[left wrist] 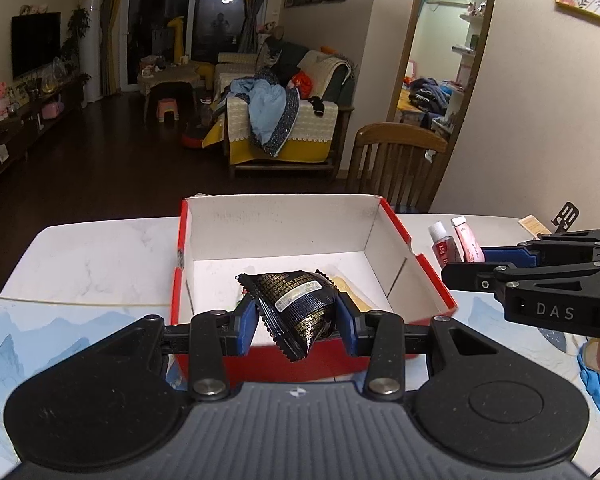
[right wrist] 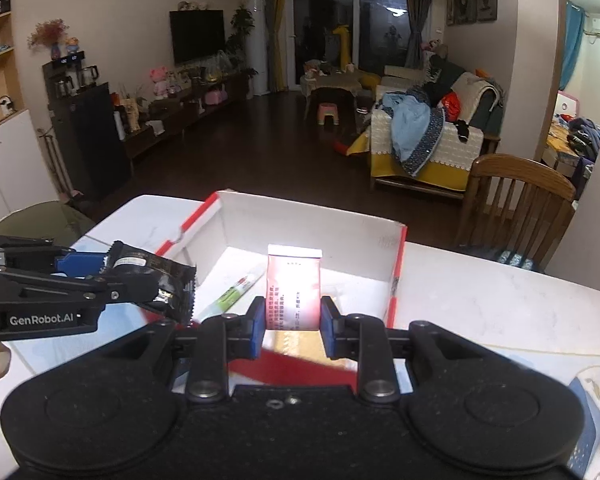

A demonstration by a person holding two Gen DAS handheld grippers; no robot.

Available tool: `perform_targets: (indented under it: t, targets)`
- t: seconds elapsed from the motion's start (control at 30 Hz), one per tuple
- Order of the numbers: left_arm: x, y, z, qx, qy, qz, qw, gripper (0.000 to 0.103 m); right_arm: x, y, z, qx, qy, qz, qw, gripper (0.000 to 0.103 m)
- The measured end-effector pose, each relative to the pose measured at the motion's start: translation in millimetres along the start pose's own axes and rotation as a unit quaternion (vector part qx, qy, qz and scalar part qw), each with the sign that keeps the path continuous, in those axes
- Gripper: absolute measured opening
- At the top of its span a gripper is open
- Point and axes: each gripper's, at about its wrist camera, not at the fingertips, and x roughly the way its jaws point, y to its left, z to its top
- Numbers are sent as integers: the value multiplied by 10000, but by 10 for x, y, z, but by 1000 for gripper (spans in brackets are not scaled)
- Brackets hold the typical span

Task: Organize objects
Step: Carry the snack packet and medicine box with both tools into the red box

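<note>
An open red cardboard box with a white inside [left wrist: 288, 228] [right wrist: 312, 220] stands on the white table. My left gripper [left wrist: 298, 316] is shut on a black and gold snack packet [left wrist: 300, 304], held over the box's near edge; the packet also shows in the right wrist view [right wrist: 156, 276]. My right gripper [right wrist: 293, 320] is shut on a pink tube [right wrist: 294, 288], held upright over the box's near side; in the left view it [left wrist: 466, 256] holds the pink tube [left wrist: 468, 240] right of the box. A green and white tube [right wrist: 236, 292] lies inside the box.
A second pink tube [left wrist: 440, 242] stands beside the held one. A wooden chair [left wrist: 396, 160] stands behind the table. A blue item [left wrist: 596, 380] lies at the table's right. The table's left part has a blue printed mat [left wrist: 40, 336].
</note>
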Motion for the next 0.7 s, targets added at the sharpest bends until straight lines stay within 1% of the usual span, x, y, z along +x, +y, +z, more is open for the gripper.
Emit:
perform_targets:
  t: [0.13, 0.2, 0.33, 0.47, 0.7]
  targets:
    - [219, 16, 108, 130, 31, 125, 9998, 40, 223, -117, 61, 108, 141, 17, 9998, 27]
    - [327, 24, 98, 207, 70, 203, 9996, 40, 336, -147, 76, 112, 249, 24, 9996, 27]
    - [576, -4, 144, 433, 179, 409, 9981, 40, 548, -171, 68, 37, 419, -97, 9991, 27]
    - [800, 7, 170, 442, 330, 498, 9972, 40, 783, -233, 65, 172, 621, -71, 9979, 27]
    - [1161, 59, 179, 464, 665, 697, 9943, 40, 1102, -229, 17, 196, 897, -14, 9958, 27]
